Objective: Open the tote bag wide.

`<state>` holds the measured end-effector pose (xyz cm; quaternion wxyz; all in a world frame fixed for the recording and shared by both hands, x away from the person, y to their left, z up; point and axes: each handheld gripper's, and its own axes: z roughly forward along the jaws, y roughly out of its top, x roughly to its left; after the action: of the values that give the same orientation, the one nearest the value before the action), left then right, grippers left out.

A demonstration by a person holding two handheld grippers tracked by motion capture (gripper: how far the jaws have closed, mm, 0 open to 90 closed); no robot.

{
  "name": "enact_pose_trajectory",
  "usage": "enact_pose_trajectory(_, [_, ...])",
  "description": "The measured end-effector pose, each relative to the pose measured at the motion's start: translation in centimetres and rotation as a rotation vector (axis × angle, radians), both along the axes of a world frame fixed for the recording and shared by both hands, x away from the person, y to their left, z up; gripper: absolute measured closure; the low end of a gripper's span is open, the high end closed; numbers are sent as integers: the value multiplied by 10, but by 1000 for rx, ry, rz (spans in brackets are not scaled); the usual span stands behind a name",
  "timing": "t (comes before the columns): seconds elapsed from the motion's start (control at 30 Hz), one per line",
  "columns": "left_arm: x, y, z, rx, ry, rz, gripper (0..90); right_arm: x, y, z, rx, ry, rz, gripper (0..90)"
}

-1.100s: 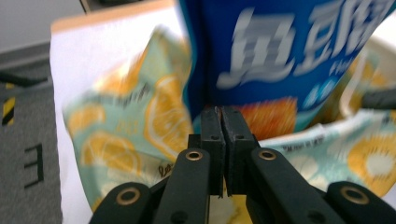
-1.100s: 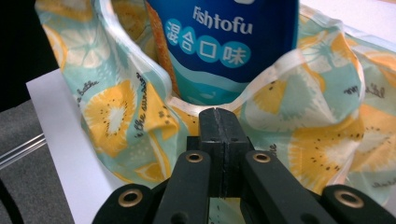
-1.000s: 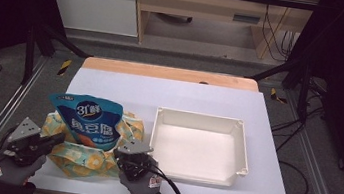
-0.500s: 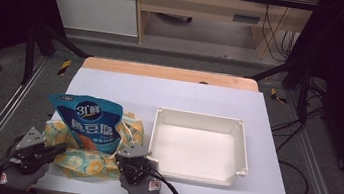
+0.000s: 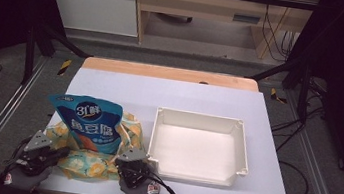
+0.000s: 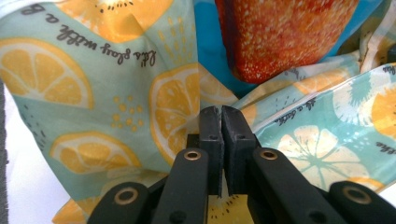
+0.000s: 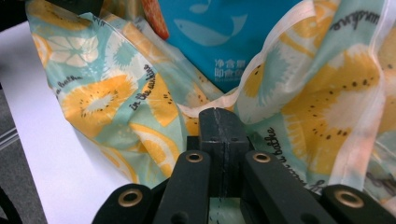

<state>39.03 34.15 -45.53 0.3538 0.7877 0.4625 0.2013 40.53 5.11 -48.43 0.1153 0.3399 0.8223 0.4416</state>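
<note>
Both claws on the citrus-print bag point(image 5: 93, 165) at the desk's point(image 5: 170, 97) near-left corner. My left claw point(image 6: 220, 114): jaws all but together, just a sliver of gap betw. the pads, with a fold of the bag's fabric seemingly caught at the tips — can't tell for sure if it's pinched or just pressed against. In the high view that left claw point(image 5: 59, 152) sits at the bag's left side, right by the desk's near edge. My right claw point(image 7: 219, 116): jaws fully together, pads flush, tips at the pale hem of the bag; whether any cloth is trapped betw. them I can't tell. From above, the right claw point(image 5: 129, 159) is at the bag's right side, close to the near-left corner of the white tray point(image 5: 241, 149).

Blue snack pouch point(image 5: 89, 124) stands upright in the bag, top half sticking out, Chinese print facing me. Bag is slumped around it, touching the tray's left wall or just beside it — can't tell which. Tray sits right of centre on the desk, nearer the near edge than the far one.
</note>
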Motion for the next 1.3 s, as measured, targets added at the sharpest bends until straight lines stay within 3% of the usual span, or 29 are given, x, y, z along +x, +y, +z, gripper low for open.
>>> enact_pose_trajectory(0.37, [3, -3, -6, 36, 37, -25, 847, 0, 2, -5, -26, 16, 3, 900])
enact_pose_trajectory(0.53, [4, -5, -9, 55, 45, -32, 836, -2, 5, -6, -62, -11, 3, 900])
enact_pose_trajectory(0.87, [8, -8, -14, 87, 78, -48, 835, -3, 4, -5, -60, -10, -2, 900])
enact_pose_trajectory(1.07, [8, -8, -14, 85, 81, -47, 836, -4, -3, -5, -40, 13, -17, 900])
enact_pose_trajectory(1.17, [8, -8, -13, 88, 85, -45, 842, -5, -5, 1, -14, -13, -16, 900])
enact_pose_trajectory(1.3, [8, -8, -13, 88, 85, -45, 847, -4, -10, 21, 34, -67, -33, 900])
